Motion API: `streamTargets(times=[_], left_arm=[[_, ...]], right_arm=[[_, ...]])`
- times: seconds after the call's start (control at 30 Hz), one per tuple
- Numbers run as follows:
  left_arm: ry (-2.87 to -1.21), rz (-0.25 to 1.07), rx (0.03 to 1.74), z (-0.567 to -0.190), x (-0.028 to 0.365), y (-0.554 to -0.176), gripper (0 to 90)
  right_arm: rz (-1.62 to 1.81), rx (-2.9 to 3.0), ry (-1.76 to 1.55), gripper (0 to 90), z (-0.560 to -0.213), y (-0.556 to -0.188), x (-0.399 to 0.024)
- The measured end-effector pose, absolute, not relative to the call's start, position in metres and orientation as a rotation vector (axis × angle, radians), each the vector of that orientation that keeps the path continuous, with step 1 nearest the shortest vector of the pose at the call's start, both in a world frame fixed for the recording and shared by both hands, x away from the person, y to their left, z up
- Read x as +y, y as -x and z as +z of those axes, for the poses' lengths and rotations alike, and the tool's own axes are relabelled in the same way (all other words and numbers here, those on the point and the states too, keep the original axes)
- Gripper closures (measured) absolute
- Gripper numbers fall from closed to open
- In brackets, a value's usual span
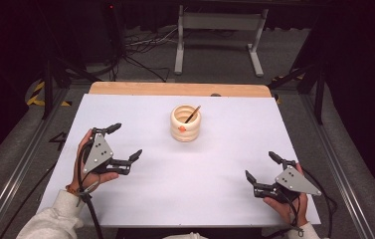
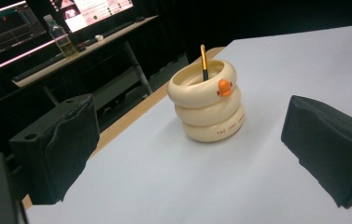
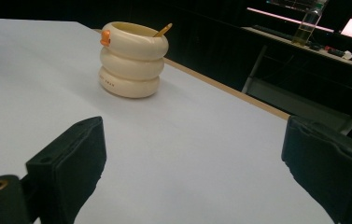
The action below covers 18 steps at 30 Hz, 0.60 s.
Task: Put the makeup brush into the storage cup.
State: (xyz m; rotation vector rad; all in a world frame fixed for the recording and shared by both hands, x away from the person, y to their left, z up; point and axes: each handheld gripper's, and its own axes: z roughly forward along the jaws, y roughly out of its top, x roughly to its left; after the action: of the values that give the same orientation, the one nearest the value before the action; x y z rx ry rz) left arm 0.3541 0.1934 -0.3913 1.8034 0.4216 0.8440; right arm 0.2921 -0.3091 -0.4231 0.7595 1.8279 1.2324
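Note:
A cream ringed holder [image 1: 185, 123] [image 2: 207, 101] [image 3: 133, 59] with a small orange beak stands upright at the table's middle rear. A pencil [image 1: 192, 114] [image 2: 203, 62] [image 3: 163, 30] leans inside it, tip poking above the rim. My left gripper [image 1: 125, 141] [image 2: 187, 158] rests low at the table's left, open and empty, well short of the holder. At the right front corner my right gripper [image 1: 260, 167] [image 3: 192, 172] is open too, nothing between its jaws.
The white table top [image 1: 190, 184] has a wooden strip [image 1: 180, 89] along its far edge. Beyond it stand a grey metal frame [image 1: 220, 35] and floor cables. A desk with monitors and a bottle [image 2: 63, 39] [image 3: 306, 28] lies off to the side.

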Motion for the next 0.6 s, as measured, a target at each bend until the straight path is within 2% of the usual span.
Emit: streamTargets(times=[0.6], left_arm=[[-1.84,0.839,0.456,-0.418,0.219,-0.339,6.6]], right_arm=[[1.227,1.828,-0.774,7.3,-0.425,-0.293,-0.31]])
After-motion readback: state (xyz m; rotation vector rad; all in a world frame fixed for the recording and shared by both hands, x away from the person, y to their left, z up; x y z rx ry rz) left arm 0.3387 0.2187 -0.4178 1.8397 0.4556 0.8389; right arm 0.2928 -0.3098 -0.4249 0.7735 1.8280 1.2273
